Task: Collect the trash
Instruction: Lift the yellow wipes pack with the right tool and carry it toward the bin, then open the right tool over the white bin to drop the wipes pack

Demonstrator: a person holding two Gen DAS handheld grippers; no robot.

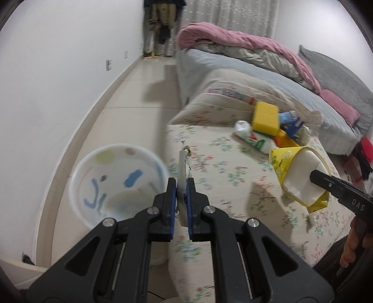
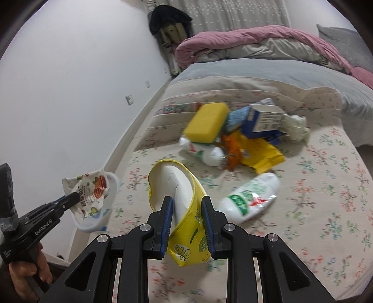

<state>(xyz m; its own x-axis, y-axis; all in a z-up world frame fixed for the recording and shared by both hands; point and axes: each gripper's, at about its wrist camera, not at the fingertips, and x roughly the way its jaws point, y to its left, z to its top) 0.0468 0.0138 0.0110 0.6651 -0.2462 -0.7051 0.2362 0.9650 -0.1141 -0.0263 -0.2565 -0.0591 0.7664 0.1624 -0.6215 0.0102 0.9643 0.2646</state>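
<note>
While the left gripper [image 1: 181, 186] has its jaws pressed together on a flat snack wrapper [image 2: 89, 188], edge-on in its own view, the wrapper hangs over the open mouth of a white bin [image 1: 116, 184] standing on the tiled floor [image 1: 137, 93] beside the bed. Right gripper [image 2: 187, 205] pinches a torn yellow paper cup [image 2: 186, 209], its white inside showing, held clear above the floral quilt [image 2: 314, 186]. Just beside that cup lies a white squeeze bottle [image 2: 250, 198] with a green and red label. Farther back sits the remaining heap: a yellow sponge [image 2: 206, 123] resting on a second white bottle [image 2: 202, 152], an orange wrapper [image 2: 230, 149], a yellow packet [image 2: 261, 151], a blue carton [image 2: 263, 121], and crumpled white paper [image 2: 297, 124], all touching or overlapping. Quilt edge drops off on the left straight to the floor strip, which runs narrow between bed and white wall [image 1: 58, 81]. Bin fills much of that strip near the grippers. Beyond the heap, a grey sheet [image 2: 256, 72] and a bunched pink duvet [image 2: 256, 39] rise toward the curtain [image 2: 221, 14]. Clothes hang [image 2: 170, 23] at the far end of the floor strip. A hand [image 2: 30, 272] grips the left handle.
</note>
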